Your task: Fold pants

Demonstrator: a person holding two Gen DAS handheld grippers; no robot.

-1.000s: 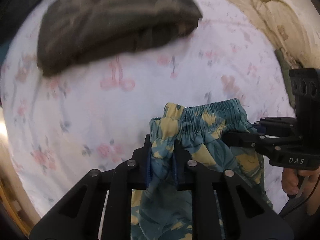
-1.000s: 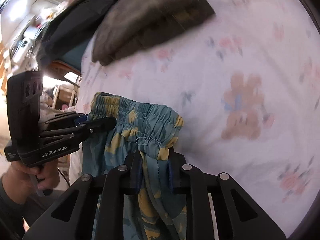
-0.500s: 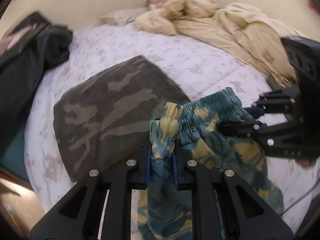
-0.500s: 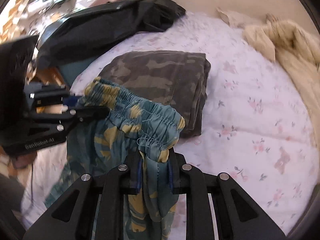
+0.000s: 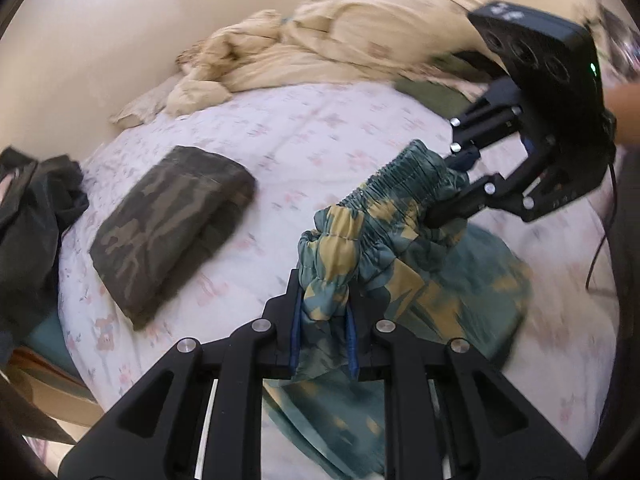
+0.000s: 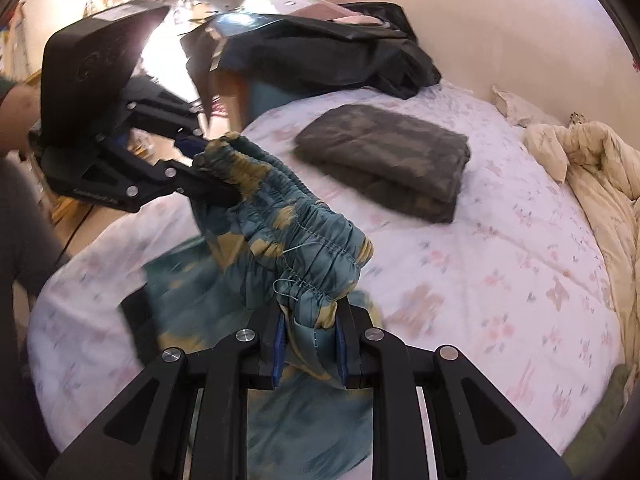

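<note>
Left wrist view: folded camouflage trousers (image 5: pixel 168 224) lie at nine o'clock; left gripper (image 5: pixel 323 334) and right gripper (image 5: pixel 452 184), jaws clenched on the teal-and-yellow patterned pants (image 5: pixel 384 216), have swung their waistband over the floral bedsheet (image 5: pixel 304 128), ready for laying flat.

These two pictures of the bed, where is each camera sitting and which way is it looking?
Left wrist: sits on the left gripper, looking down along its fingers at the teal pants; the right gripper and a hand show.
Right wrist: sits on the right gripper, facing the same pants; the left gripper and a hand show.
Shared: waistband, folded camouflage pants, flowered bed sheet, beige blanket.
</note>
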